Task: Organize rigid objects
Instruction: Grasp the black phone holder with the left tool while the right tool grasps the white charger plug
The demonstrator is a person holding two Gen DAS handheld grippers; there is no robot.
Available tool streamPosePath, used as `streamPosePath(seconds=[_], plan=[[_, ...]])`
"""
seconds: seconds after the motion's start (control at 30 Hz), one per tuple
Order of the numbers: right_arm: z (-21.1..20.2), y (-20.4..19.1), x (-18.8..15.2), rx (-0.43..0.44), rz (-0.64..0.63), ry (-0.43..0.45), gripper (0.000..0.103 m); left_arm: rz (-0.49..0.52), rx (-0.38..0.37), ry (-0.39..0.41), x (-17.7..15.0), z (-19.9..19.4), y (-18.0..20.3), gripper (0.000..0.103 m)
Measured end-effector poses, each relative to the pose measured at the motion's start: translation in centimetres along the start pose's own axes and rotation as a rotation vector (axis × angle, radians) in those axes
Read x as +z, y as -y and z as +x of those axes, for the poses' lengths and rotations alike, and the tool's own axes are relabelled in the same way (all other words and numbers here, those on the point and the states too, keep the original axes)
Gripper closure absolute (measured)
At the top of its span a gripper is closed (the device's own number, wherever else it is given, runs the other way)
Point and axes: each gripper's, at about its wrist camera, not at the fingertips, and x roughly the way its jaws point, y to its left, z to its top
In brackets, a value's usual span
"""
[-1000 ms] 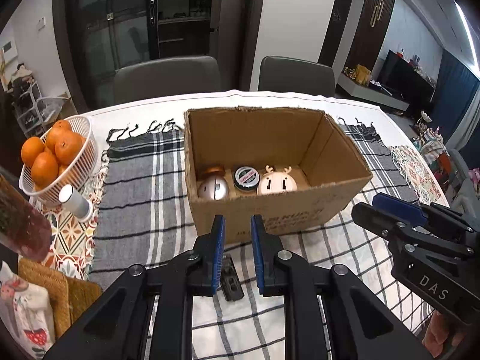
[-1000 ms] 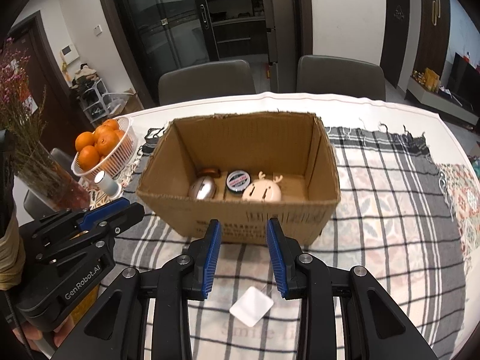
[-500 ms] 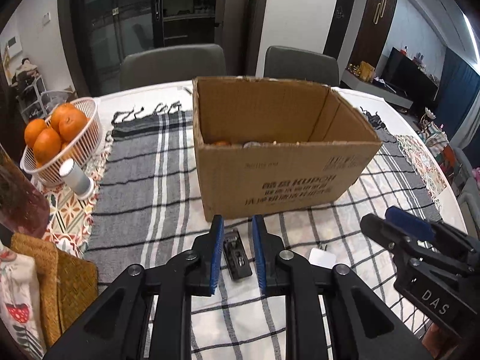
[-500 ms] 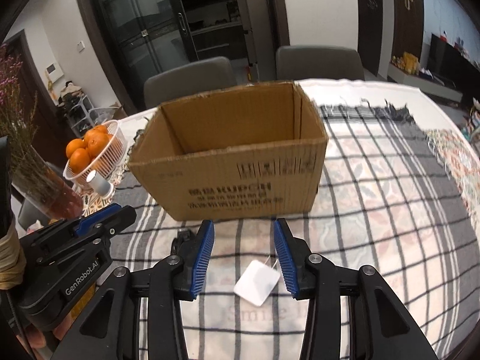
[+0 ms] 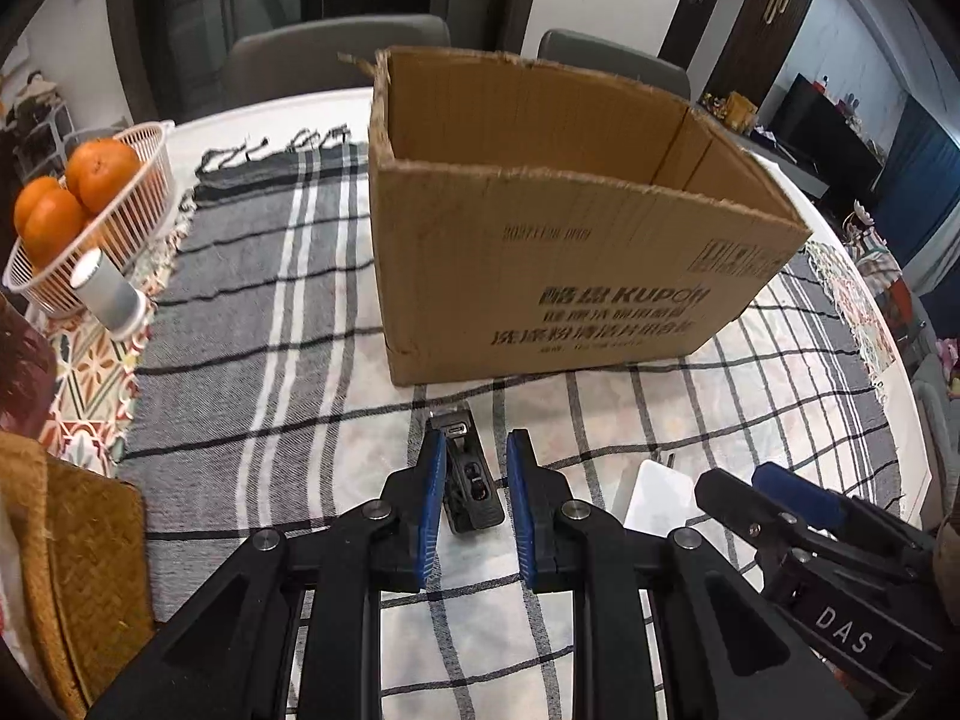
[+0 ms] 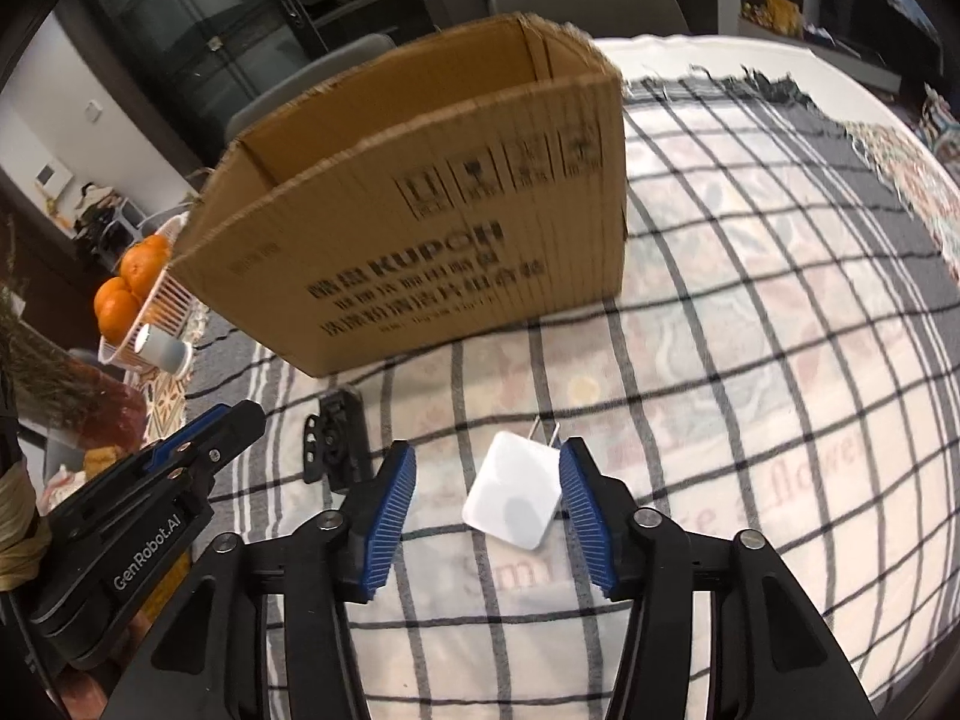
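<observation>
The table (image 5: 240, 114) carries a checked cloth (image 6: 750, 312), and on it stands the open cardboard box (image 5: 540, 276), its printed wall facing me. From this low angle I cannot see inside it. Off to my left are a basket (image 5: 144, 180) of oranges (image 5: 99, 174) and a small white cylinder (image 5: 111, 294), none of which I need now.

Two loose things lie on the cloth just in front of the box. The black clip (image 5: 468, 474), some small black gadget I cannot identify more closely, lies lengthwise between the blue pads of my left gripper (image 5: 471, 504). Those jaws stand narrowly apart, with gaps on both sides of it, so I am not gripping it. The white plug (image 6: 516, 495), prongs pointing toward the box, lies between the pads of my right gripper (image 6: 486, 516). Those jaws are set wide; the right pad is at the plug's edge, the left one well clear.

I judge this to be the pick-up step, both tools lined up at once. Next I need to close each pair squarely on its item. The plug is flat and lies low, so I should get the pads right down to the cloth before squeezing, or it may slip out. Then lift both over the box wall and let go inside.
</observation>
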Motion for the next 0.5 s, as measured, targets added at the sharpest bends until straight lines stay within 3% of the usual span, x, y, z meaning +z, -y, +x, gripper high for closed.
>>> streamPosePath(seconds=[0.5], plan=[[3.0,1.5,-0.5,-0.049,0.101,-0.089,0.043,-0.045,-0.026,-0.116,0.2,4.7,0.0,0.078]])
